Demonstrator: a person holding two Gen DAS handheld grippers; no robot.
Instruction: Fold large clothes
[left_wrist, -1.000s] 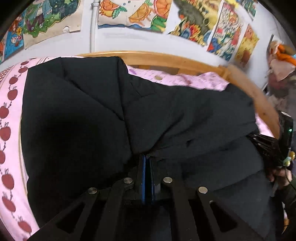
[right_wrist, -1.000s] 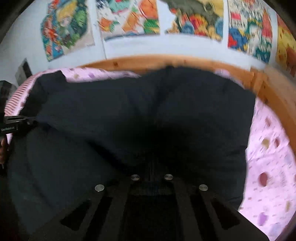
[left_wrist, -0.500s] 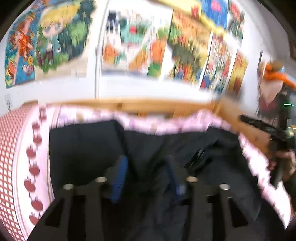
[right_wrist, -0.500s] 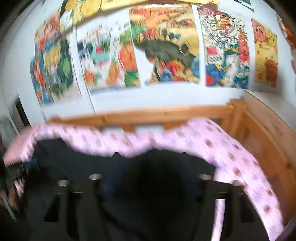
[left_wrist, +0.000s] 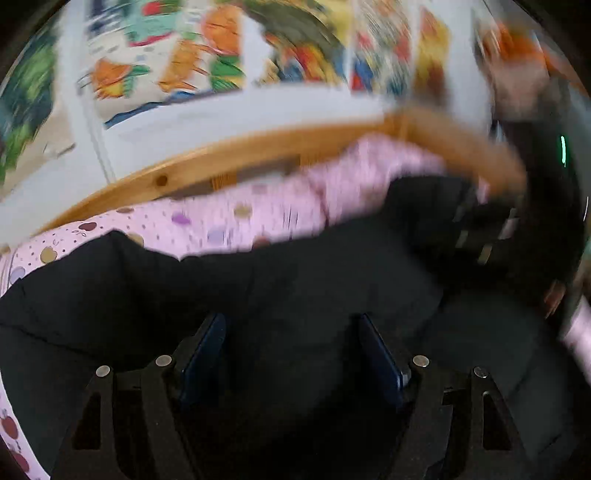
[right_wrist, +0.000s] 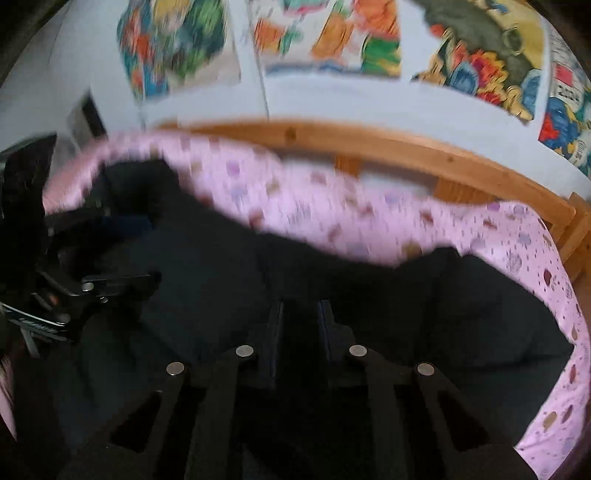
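A large black padded garment (left_wrist: 258, 288) lies across the pink patterned bed sheet (left_wrist: 236, 218); it also fills the lower part of the right wrist view (right_wrist: 229, 273). My left gripper (left_wrist: 291, 332) is wide open just above the garment, nothing between its blue pads. My right gripper (right_wrist: 298, 314) stands over the garment with its fingers a narrow gap apart; whether cloth is between them is unclear. The right gripper shows blurred at the right edge of the left wrist view (left_wrist: 491, 229), and the left gripper shows at the left of the right wrist view (right_wrist: 92, 284).
A wooden bed rail (left_wrist: 221, 162) runs behind the sheet and continues in the right wrist view (right_wrist: 406, 144). Colourful posters (right_wrist: 325, 37) cover the white wall behind. The sheet's right edge (right_wrist: 561, 332) curves down beside the garment.
My left gripper let go of the garment and opened wide. Both grippers lifted away, then came back down low over the garment. The right fingers have narrowed.
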